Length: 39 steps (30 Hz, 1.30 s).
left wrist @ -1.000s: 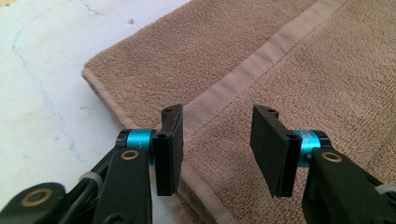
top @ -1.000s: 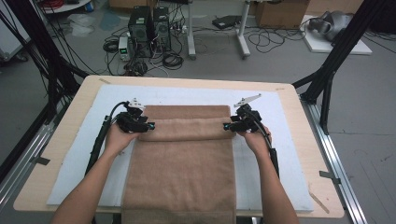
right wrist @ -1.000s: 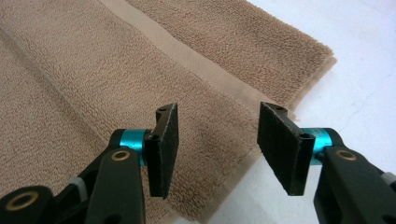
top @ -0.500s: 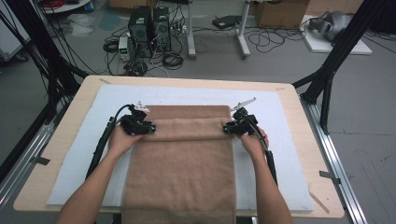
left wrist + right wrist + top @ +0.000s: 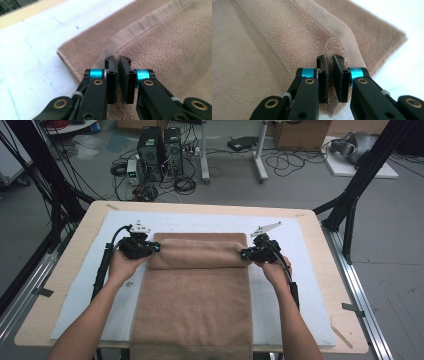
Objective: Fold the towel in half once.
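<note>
The worktop is a pale wooden board seen from above, its middle covered by a white mat. On the mat lies a brown towel, a long strip running from about 12 o'clock of the mat down to 6 o'clock, where it hangs past the worktop's near edge. Its far end is folded back toward the person, making a raised fold across the strip.

The left hand sits at 9 o'clock of that fold, the right hand at 3 o'clock, and both forearms come in from 6 o'clock.

The left claw meets the fold's left end. In the left gripper view its 2 jaws have just been closing and now stand nearly pressed together, pinching the towel's hemmed edge, which bunches up between them.

The right claw meets the fold's right end. In the right gripper view its jaws have likewise just been closing and now pinch the towel's corner, with cloth puckered at the tips.
</note>
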{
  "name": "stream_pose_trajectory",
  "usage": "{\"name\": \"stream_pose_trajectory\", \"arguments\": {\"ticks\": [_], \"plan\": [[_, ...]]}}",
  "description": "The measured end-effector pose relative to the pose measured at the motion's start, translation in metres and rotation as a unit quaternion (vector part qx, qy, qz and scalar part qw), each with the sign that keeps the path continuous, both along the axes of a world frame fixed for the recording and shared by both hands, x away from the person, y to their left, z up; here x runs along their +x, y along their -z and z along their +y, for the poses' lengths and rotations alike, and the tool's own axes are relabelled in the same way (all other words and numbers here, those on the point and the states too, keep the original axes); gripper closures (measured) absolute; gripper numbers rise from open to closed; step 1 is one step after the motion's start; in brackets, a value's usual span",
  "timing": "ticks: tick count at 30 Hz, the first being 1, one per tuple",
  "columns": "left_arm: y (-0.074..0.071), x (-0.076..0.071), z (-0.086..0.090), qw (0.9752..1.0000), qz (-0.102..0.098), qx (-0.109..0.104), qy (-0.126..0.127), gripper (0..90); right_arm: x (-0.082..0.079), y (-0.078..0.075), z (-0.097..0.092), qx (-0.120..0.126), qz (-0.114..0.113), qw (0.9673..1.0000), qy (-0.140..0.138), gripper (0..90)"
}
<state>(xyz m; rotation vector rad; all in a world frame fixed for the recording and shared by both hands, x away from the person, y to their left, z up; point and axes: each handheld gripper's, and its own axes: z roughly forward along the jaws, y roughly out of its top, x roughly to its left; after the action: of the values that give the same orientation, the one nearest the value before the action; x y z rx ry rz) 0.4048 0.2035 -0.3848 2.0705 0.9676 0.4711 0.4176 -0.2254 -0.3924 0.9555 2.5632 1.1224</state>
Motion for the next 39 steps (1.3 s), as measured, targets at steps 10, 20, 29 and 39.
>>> {"name": "stream_pose_trajectory", "arguments": {"ticks": [10,20,29,39], "plan": [[-0.019,-0.052,0.013,0.9984,-0.042,0.011,0.038,84.6,-0.062,-0.023,0.002,0.032,-0.048,0.996,-0.068,83.3],[0.001,-0.136,0.025,0.9942,-0.083,0.016,0.066,84.8,-0.118,-0.017,0.004,0.019,-0.054,0.9925,-0.108,83.3],[-0.006,-0.195,0.041,0.9883,-0.058,-0.037,0.136,71.5,-0.172,-0.027,0.001,0.018,-0.073,0.9836,-0.164,75.5],[0.003,-0.161,0.033,0.9914,-0.066,-0.026,0.11,58.4,-0.138,-0.013,-0.001,0.023,-0.05,0.9895,-0.134,60.8]]}}
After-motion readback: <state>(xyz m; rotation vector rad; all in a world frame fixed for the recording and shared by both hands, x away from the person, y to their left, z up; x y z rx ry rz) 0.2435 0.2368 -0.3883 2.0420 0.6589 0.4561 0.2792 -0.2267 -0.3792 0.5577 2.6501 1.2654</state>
